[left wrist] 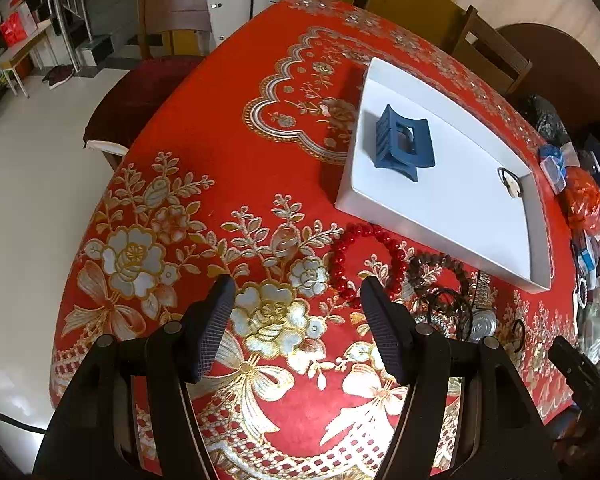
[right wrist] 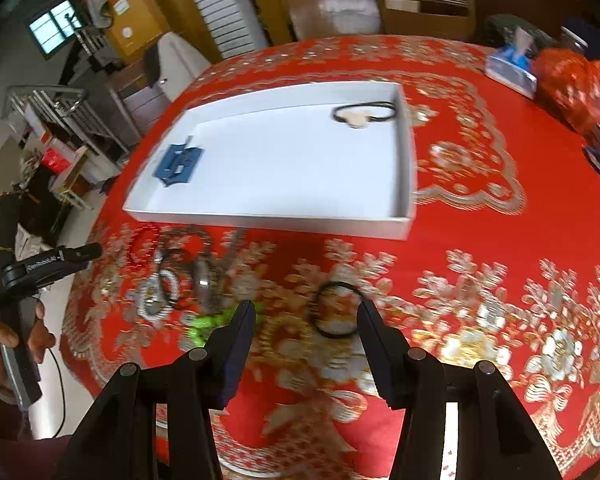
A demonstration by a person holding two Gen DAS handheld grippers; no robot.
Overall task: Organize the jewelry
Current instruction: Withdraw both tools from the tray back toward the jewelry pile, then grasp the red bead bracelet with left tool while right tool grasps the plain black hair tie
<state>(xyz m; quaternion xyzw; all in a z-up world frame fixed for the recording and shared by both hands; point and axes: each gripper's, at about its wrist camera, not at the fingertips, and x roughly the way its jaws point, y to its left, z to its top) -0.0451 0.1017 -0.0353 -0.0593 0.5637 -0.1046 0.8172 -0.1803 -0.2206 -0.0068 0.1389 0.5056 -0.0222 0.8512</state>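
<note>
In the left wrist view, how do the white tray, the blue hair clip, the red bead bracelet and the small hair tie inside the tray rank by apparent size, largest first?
1. white tray
2. red bead bracelet, though it lies nearer the camera
3. blue hair clip, close to the bracelet, so this order is unsure
4. hair tie

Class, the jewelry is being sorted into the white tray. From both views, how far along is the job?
Done: a blue hair clip and a black hair tie lie in the white tray. In hand: nothing; the left tongs and right tongs are both open. Left: the red bracelet, brown bracelet, watch, green piece and black ring lie on the tablecloth.
</note>
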